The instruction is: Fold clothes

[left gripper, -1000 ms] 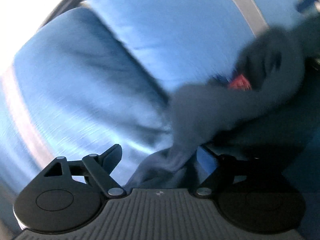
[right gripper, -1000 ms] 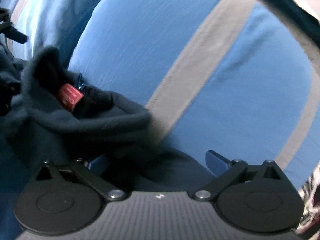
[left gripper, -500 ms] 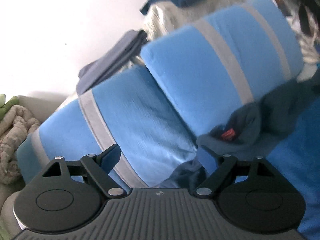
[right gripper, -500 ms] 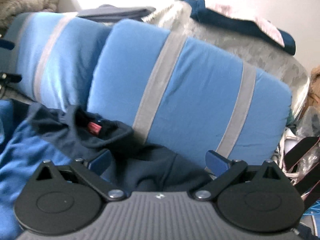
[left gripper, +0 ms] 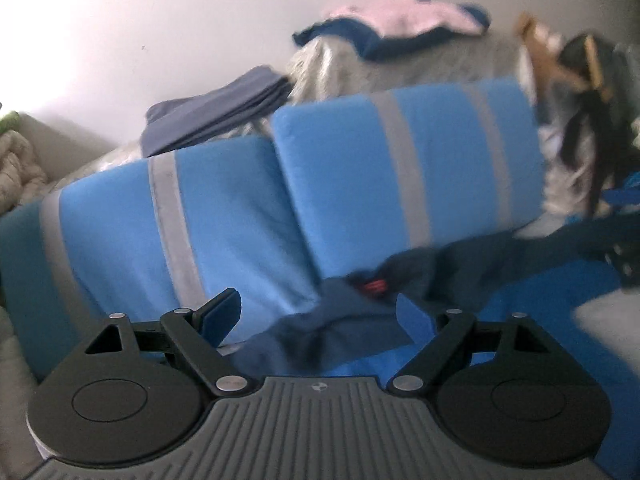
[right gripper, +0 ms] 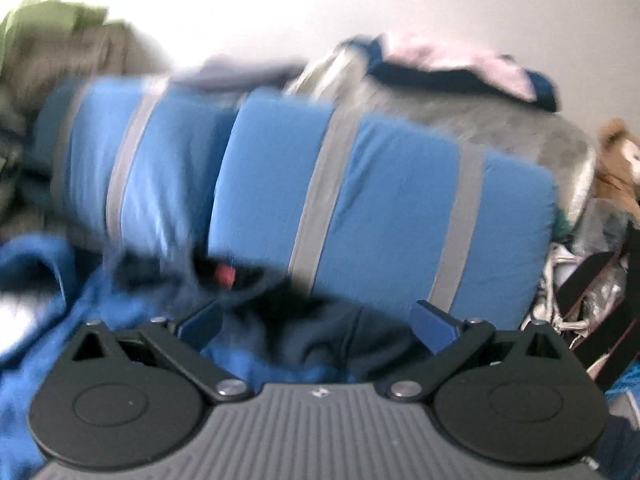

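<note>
we see the navy garment (left gripper: 340, 332) lying crumpled on a bright blue cover (left gripper: 532, 320), its collar end with a small red label (left gripper: 374, 286) pushed up against the foot of the two blue cushions with grey stripes (left gripper: 400, 184); in the left wrist view its long axis runs roughly across us, from in front of the fingers out toward the right, though the blur keeps us from telling where the hem lies. the left gripper (left gripper: 320, 320) stands with its jaws spread wide, the blue fingertips (left gripper: 222, 314) to either side of a fold of the navy cloth, and we cannot tell whether they touch it. the right gripper (right gripper: 316, 322) is likewise spread wide, with dark navy fabric (right gripper: 320, 336) bunched between and below the fingers and nothing pinched between them; the red label (right gripper: 224, 274) sits just beyond its left finger. the surface looks like a sofa or bed draped in blue. behind the cushions rises a grey backrest (left gripper: 420, 68) carrying a folded slate-blue cloth (left gripper: 216, 116) and a pink and navy garment (left gripper: 400, 28), against a plain white wall (left gripper: 160, 20). a stuffed toy (right gripper: 618, 160) shows at the far right of the right wrist view.
</note>
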`<state>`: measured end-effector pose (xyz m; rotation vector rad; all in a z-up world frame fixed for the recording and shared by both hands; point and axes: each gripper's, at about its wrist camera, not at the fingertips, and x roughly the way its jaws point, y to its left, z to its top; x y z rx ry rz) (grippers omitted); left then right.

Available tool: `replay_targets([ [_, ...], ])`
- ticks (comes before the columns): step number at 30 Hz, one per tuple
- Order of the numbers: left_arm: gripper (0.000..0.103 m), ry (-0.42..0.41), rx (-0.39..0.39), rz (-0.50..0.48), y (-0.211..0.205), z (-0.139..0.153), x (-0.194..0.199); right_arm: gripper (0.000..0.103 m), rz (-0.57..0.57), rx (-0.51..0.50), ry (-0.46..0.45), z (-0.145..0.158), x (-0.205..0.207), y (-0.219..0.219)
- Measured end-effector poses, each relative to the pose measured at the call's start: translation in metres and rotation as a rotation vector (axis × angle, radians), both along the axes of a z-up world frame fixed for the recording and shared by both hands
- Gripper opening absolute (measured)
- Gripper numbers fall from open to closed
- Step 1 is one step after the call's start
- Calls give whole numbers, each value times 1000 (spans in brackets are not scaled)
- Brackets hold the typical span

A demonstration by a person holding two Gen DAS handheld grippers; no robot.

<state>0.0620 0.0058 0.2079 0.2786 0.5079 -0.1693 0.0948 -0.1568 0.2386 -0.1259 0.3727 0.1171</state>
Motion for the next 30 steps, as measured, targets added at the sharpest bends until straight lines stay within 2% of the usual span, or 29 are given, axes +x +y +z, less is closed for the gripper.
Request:
replay_targets([
  [2,86,-28,-1,-9,1,16,-13,103,-38,92,-45,25,-9,-20],
  [5,86,-51,-9,-20,2,41,-27,103,-68,167,-61,69,-17,-45],
  [8,86,-61,-60,-5,5,61,-39,103,-34,110,-49,107,-28,-49],
  [11,86,-63,-86,30,7,72,-54,103,48,106,-22,130,-45,-52],
  [15,86,-47,-85,49,4,75,-81,103,143,85,44,137,-64,-49],
  [18,86,-23,-103,3,-1,81,-103,103,174,66,4,147,-82,-49],
  [23,86,0,-125,-37,-5,117,-133,103,177,164,-2,197,-94,-69],
  [26,86,16,-196,-32,0,147,-141,103,159,254,-42,238,-101,-90],
  [28,86,1,-240,-27,7,164,-144,103,142,278,-86,262,-105,-100],
  [30,86,-26,-246,-7,12,172,-146,103,124,272,-109,279,-103,-106],
])
